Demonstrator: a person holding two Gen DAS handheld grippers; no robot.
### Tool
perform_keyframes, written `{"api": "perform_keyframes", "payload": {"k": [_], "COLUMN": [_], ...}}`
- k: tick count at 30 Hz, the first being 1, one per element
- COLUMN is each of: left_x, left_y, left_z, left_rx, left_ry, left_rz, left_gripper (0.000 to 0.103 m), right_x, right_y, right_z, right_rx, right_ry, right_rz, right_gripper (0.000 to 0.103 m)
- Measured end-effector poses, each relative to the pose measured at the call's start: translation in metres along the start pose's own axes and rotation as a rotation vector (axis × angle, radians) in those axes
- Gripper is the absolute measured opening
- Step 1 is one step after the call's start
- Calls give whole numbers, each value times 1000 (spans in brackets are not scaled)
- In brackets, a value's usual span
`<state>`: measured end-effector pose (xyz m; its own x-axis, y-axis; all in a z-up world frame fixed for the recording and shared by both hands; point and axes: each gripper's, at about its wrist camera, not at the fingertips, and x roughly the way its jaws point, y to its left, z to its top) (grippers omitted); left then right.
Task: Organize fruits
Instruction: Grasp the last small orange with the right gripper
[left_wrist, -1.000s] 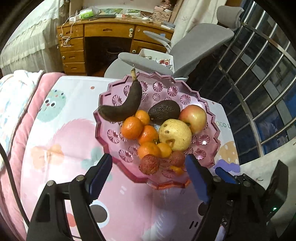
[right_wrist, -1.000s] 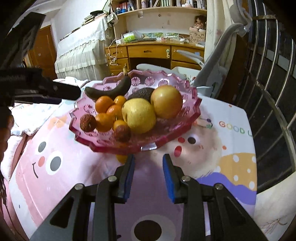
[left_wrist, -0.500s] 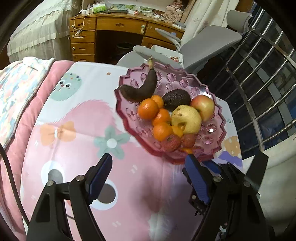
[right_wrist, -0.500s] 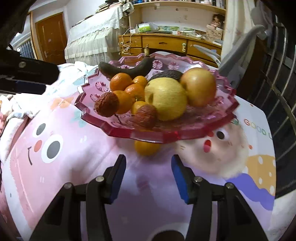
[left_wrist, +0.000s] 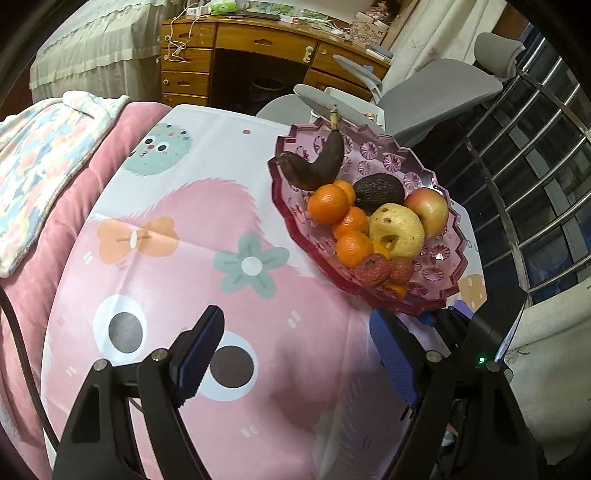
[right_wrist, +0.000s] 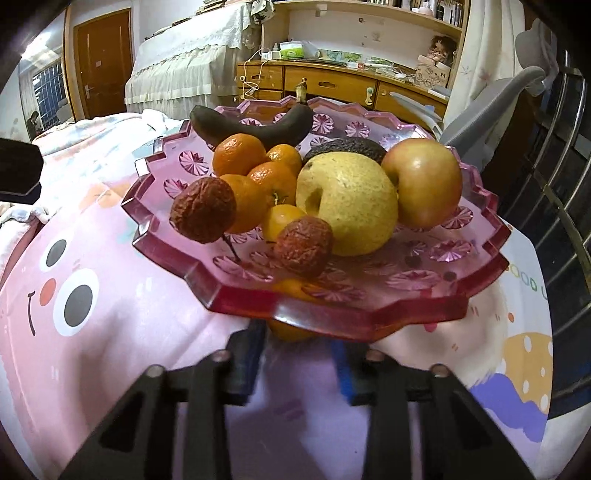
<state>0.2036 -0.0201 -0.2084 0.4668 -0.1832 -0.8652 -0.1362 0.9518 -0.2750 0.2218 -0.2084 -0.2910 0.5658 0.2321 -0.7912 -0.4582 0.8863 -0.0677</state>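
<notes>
Cloth (right_wrist: 528, 325) by pink tray (right_wrist: 332, 306) reads "OOD U" — partly hidden.

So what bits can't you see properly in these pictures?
- Right wrist view: the tips of the right hand-held gripper are blurred and tucked under the plate rim. I can't tell if they touch the small orange there.
- Right wrist view: the avocado is mostly hidden behind the pear.
- Left wrist view: the things on the desk are too small to name.
</notes>
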Motion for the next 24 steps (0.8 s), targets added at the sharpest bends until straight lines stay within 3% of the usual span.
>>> {"api": "perform_keyframes", "payload": {"k": [13,24], "left_x": [-2,-12], "left_y": [-11,-29], "left_z": [-8,-15], "left_rx": [26,48], "left_ry": [4,-14], "left_rz": [-7,-15], "left_gripper": [80,80], "right_x": [-31,-93], "right_y": [-5,-29], "right_z": [-20,-6], "right_rx": [17,41], "right_ry": [45,-63], "right_rz": [28,48], "right_gripper": [32,32]}}
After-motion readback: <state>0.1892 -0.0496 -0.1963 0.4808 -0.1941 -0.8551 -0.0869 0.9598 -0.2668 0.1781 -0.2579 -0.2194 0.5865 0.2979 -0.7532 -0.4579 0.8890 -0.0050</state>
